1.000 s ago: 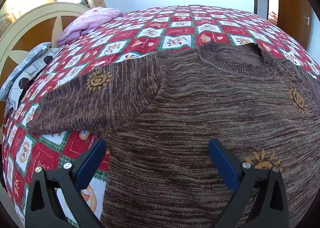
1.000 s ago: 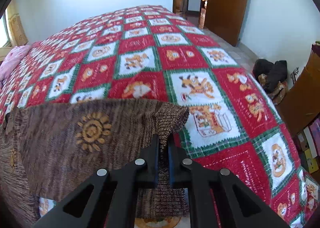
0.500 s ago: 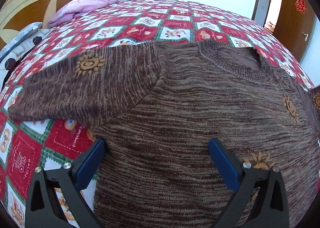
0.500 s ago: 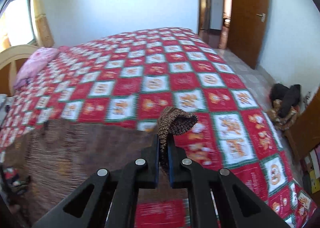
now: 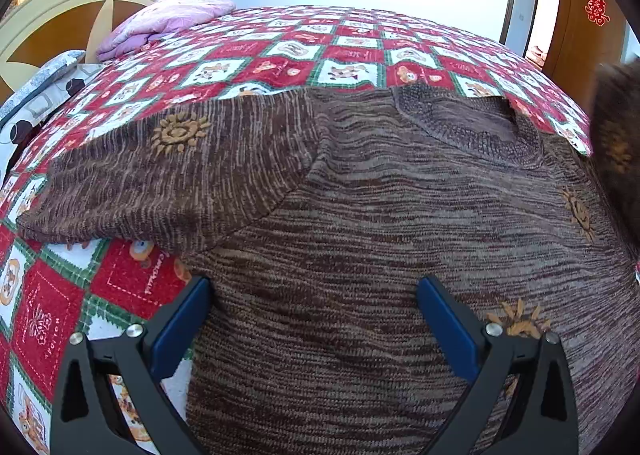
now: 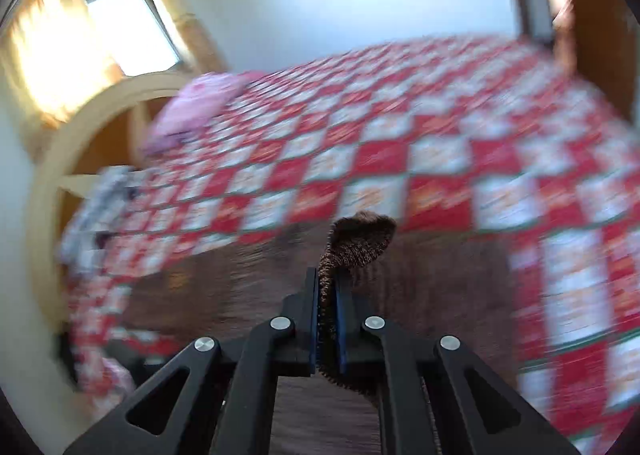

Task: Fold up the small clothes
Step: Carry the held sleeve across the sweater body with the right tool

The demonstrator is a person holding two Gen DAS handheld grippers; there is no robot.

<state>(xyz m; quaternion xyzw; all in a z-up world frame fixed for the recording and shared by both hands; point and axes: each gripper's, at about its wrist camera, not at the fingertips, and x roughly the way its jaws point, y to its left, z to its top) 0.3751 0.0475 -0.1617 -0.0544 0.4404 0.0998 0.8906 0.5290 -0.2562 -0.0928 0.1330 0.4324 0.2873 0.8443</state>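
The sweater (image 5: 360,215) is spread flat on the quilt (image 5: 280,51), collar away. Its R sleeve cuff (image 6: 362,239) is pinched in the right gripper (image 6: 328,319) — jaws just starting to part, cloth between them — over the body. The left gripper (image 5: 314,319) is held wide apart, ungripped, above the near L side — L sleeve (image 5: 160,175) is stretched crosswise, nearer it.

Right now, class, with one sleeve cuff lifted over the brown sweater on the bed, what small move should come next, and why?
Probably lower the sleeve cuff onto the sweater body and let it drop. The right gripper has its jaws opening with the cuff between them, above the chest. The left gripper hangs open over the body, holding nothing.
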